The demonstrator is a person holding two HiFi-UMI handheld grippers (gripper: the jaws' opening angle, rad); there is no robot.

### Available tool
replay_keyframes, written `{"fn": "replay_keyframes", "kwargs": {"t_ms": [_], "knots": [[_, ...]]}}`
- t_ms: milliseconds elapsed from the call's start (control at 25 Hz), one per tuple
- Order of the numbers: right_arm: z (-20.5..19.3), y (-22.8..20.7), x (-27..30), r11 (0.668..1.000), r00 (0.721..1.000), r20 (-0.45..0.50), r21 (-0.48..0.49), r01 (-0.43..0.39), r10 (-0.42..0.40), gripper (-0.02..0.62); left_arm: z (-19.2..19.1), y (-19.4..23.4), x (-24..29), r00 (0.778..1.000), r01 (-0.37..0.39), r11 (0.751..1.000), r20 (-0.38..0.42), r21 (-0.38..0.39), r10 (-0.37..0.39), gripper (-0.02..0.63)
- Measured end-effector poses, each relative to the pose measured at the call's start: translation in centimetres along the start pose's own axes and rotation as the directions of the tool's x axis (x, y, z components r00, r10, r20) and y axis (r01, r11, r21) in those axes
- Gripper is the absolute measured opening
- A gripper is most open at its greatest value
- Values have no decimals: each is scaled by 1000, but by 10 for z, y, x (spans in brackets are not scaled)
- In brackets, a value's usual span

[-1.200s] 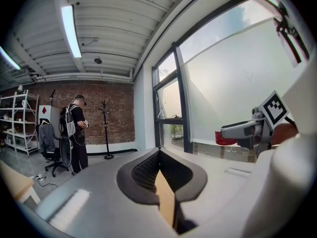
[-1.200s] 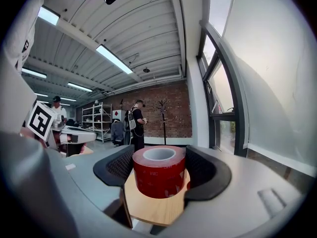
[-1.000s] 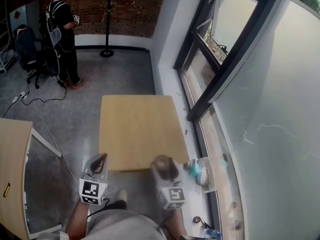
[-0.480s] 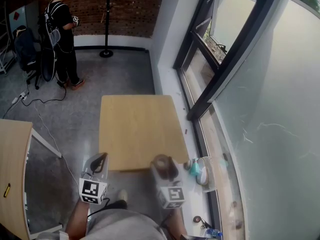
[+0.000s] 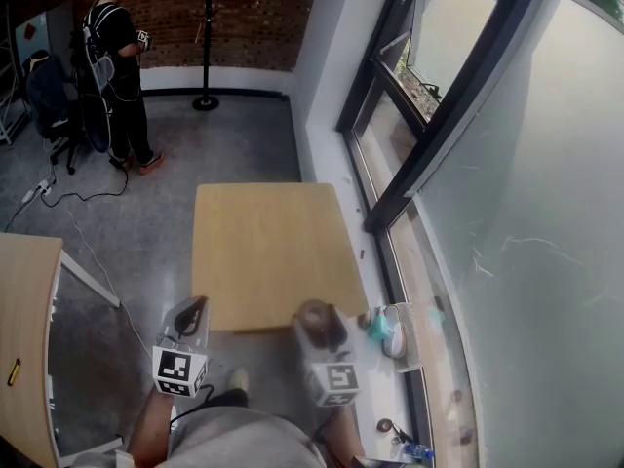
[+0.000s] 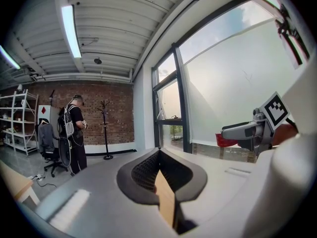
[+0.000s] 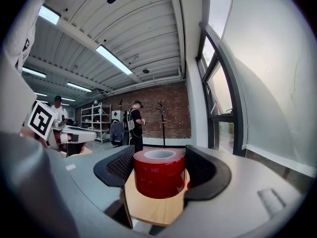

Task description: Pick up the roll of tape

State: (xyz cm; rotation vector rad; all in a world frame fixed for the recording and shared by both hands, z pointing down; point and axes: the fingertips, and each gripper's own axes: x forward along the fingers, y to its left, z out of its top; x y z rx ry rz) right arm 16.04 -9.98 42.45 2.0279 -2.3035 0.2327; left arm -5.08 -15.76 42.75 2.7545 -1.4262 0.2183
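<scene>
The red roll of tape [image 7: 158,175] stands upright between the two black pads of my right gripper [image 7: 161,155], which is shut on it, just over the near edge of the light wooden table [image 7: 153,209]. From the head view the tape [image 5: 317,318] shows dark in the right gripper [image 5: 320,324] at the table's [image 5: 263,242] near right corner. My left gripper [image 5: 195,312] sits level beside it, at the near left edge. Its jaws [image 6: 159,155] meet at the tips with nothing held.
A person [image 5: 117,66] stands at the back left near an office chair [image 5: 49,96] and a coat stand [image 5: 207,47]. A second desk [image 5: 19,330] lies at the left. A window wall runs along the right, with shoes [image 5: 390,330] on its sill.
</scene>
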Motion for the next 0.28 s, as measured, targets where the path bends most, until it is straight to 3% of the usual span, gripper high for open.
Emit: {"fn": "replay_keyframes", "kwargs": {"t_ms": [280], "knots": [[1,0,0,1000,1000,0,-5,-1,1,334,-1,1,0,1000,-6,1000,1,-1,6,0]]}}
